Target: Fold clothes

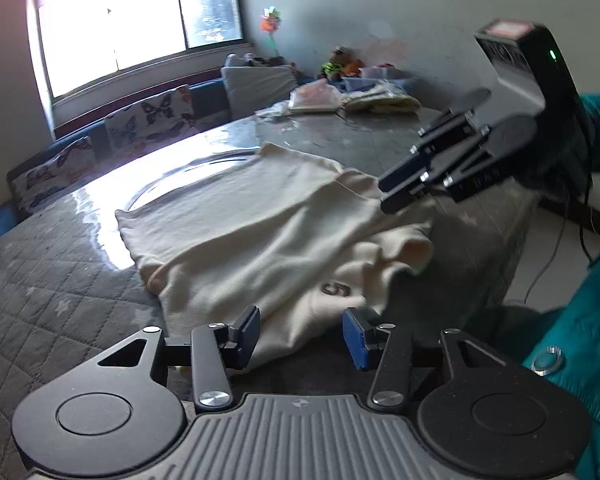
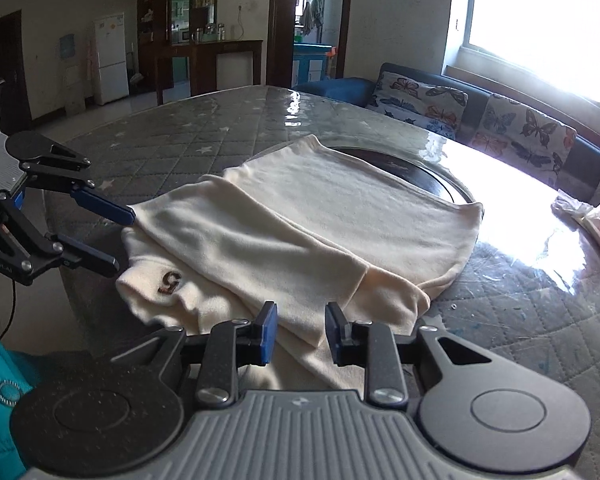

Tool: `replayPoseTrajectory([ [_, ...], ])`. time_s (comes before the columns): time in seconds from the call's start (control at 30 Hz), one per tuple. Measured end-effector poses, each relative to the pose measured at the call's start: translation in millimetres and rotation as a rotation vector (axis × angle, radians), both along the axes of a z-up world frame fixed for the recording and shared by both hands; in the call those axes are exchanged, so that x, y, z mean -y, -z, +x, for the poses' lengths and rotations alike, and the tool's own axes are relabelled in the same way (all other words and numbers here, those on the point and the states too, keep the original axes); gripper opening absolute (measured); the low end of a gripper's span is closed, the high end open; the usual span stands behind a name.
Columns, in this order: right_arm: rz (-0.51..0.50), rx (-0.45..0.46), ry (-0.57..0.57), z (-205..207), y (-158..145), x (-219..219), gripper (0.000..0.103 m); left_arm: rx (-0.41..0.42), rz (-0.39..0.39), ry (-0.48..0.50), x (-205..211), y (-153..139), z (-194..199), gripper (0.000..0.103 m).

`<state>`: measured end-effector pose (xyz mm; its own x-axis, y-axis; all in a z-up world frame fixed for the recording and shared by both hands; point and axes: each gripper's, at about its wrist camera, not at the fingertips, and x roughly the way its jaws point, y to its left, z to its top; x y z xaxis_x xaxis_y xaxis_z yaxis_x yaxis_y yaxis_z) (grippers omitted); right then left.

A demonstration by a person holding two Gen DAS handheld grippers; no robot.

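A cream garment [image 2: 300, 232] lay partly folded on the bench [image 2: 520, 320], one layer doubled over the rest, its rumpled end spilling over the near edge. A dark "5" [image 2: 170, 282] showed on that end. The left gripper [image 1: 300, 338] stood wide apart at the near edge, holding nothing. The right gripper [image 2: 300, 330] gaped too, the cloth perhaps just between its fingers.
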<state>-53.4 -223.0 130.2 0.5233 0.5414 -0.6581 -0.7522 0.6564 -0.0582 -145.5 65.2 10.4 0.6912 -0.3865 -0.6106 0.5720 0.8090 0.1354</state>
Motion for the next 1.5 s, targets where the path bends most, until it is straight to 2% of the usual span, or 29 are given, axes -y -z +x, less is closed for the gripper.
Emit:
replayPoseTrajectory([
  [0.07,-0.019,0.006,-0.008,-5,0,2,0.027,0.009,0.032,0.024,5,5,-3,0.049],
  [0.17,-0.054,0.030,-0.027,-13,0,4,0.036,0.027,0.069,0.039,10,10,-5,0.049],
  [0.33,-0.111,0.054,-0.067,-26,4,4,0.039,0.067,0.092,0.046,19,14,-2,0.049],
  [0.4,-0.130,0.064,-0.080,-29,6,4,0.041,0.080,0.096,0.049,21,16,-1,0.044],
  [0.43,-0.136,0.067,-0.086,-30,6,4,0.042,0.086,0.098,0.051,23,17,-1,0.036],
  [0.47,-0.142,0.070,-0.092,-32,7,4,0.045,0.087,0.095,0.046,23,17,1,0.025],
  [0.57,-0.163,0.085,-0.121,-36,10,4,0.048,0.097,0.065,0.021,22,13,5,0.015],
  [0.67,-0.182,0.113,-0.158,-42,12,3,0.056,0.108,0.029,-0.008,19,5,13,0.012],
  [1.0,-0.171,0.243,-0.222,-36,27,-20,0.058,0.040,-0.051,-0.057,11,0,42,0.011],
  [1.1,-0.151,0.246,-0.222,-25,30,-27,0.053,0.022,-0.069,-0.064,9,0,49,0.011],
  [1.2,-0.131,0.213,-0.214,-12,30,-32,0.043,0.012,-0.081,-0.067,6,0,52,0.012],
  [1.27,-0.107,0.163,-0.202,-3,28,-31,0.027,0.019,-0.079,-0.062,4,1,47,0.016],
  [1.3,-0.093,0.132,-0.195,2,26,-31,0.025,0.022,-0.078,-0.059,3,1,45,0.018],
  [1.37,-0.070,0.088,-0.181,9,24,-30,0.019,0.037,-0.063,-0.052,2,1,39,0.029],
  [1.5,-0.020,0.018,-0.157,20,17,-28,0.015,0.059,-0.020,-0.023,2,4,28,0.041],
])
